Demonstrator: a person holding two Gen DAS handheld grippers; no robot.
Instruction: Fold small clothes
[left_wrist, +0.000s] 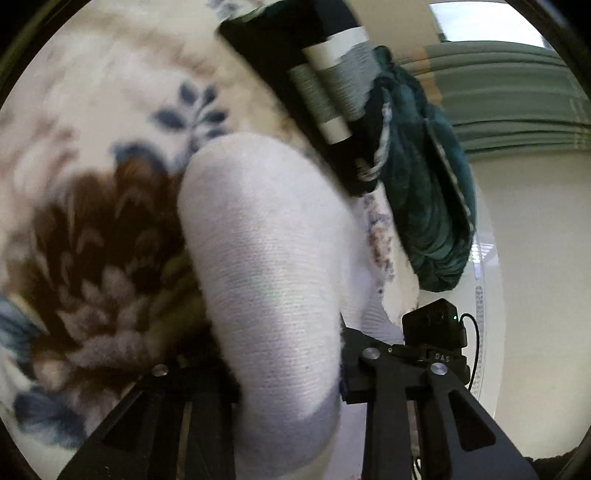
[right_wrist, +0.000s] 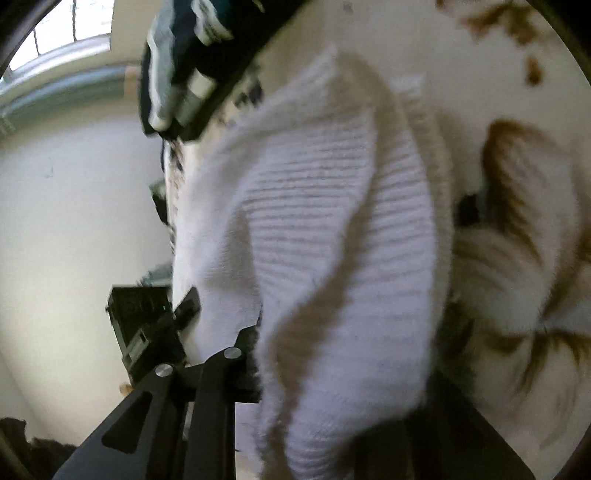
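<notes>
A white sock (left_wrist: 273, 266) with a grey toe or heel patch fills the middle of the left wrist view. My left gripper (left_wrist: 288, 373) is shut on the sock, which hangs between its black fingers. In the right wrist view the same ribbed white sock (right_wrist: 332, 240) drapes over my right gripper (right_wrist: 332, 369), which is shut on its cuff end. The sock is held up above a floral blanket (left_wrist: 96, 229). The fingertips are hidden by fabric in both views.
A pile of dark clothes with grey and white stripes (left_wrist: 325, 81) and a teal garment (left_wrist: 424, 206) lie at the blanket's far edge, also showing in the right wrist view (right_wrist: 177, 66). A pale wall (right_wrist: 74, 221), window and green curtain (left_wrist: 517, 92) lie beyond.
</notes>
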